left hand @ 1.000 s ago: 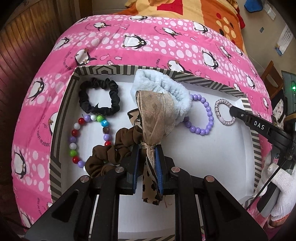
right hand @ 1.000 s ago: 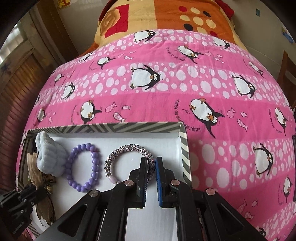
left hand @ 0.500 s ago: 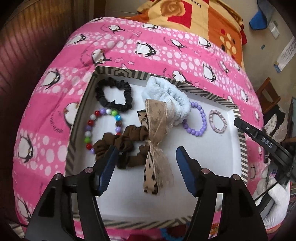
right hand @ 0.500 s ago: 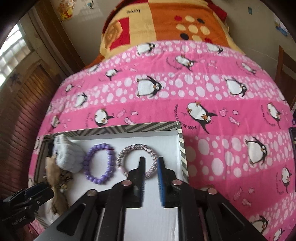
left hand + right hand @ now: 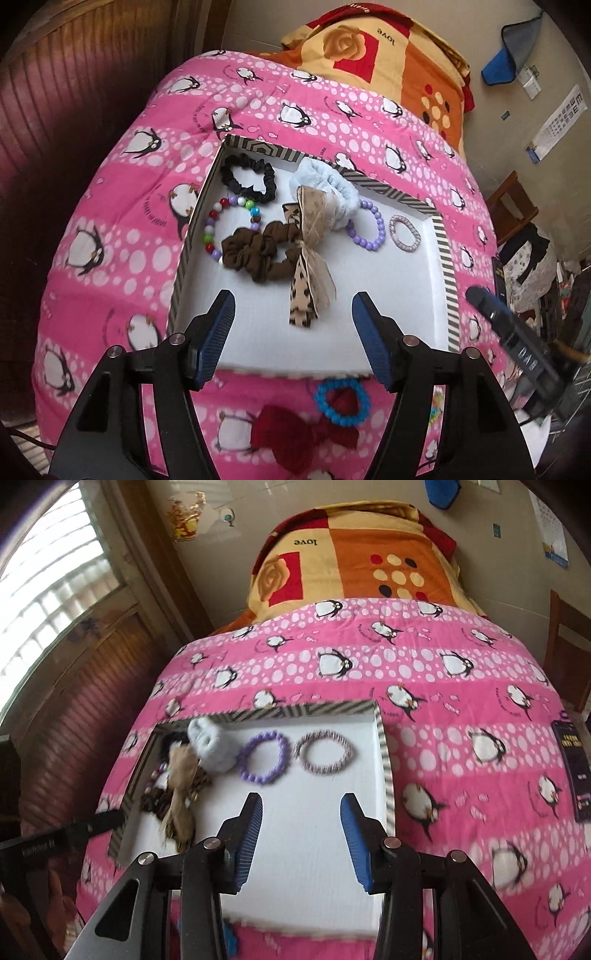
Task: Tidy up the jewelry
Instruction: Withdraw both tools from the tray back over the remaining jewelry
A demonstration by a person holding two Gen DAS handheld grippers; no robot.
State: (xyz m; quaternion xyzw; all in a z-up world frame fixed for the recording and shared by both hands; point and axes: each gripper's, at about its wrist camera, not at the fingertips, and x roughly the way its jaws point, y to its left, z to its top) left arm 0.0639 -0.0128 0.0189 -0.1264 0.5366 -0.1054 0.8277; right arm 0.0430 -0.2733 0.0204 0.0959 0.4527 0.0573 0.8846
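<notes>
Now both grippers empty, held above near part of white tray (image 5: 388, 295). Left gripper (image 5: 293, 332) jaws wide apart; right gripper (image 5: 301, 834) jaws apart too. Inside tray: black scrunchie (image 5: 249, 177), multicolour bead bracelet (image 5: 229, 225), brown scrunchie (image 5: 258, 251) with leopard ribbon bow (image 5: 308, 266) lying across it, blue fluffy scrunchie (image 5: 325, 192), purple bead bracelet (image 5: 264, 762), braided bracelet (image 5: 323, 755). Outside tray, on penguin blanket (image 5: 147, 229): blue bead bracelet (image 5: 341, 400), red bow (image 5: 295, 432).

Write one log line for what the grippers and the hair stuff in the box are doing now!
left gripper: open, empty | right gripper: open, empty | leopard bow: in box | blue bracelet, red bow: outside box
</notes>
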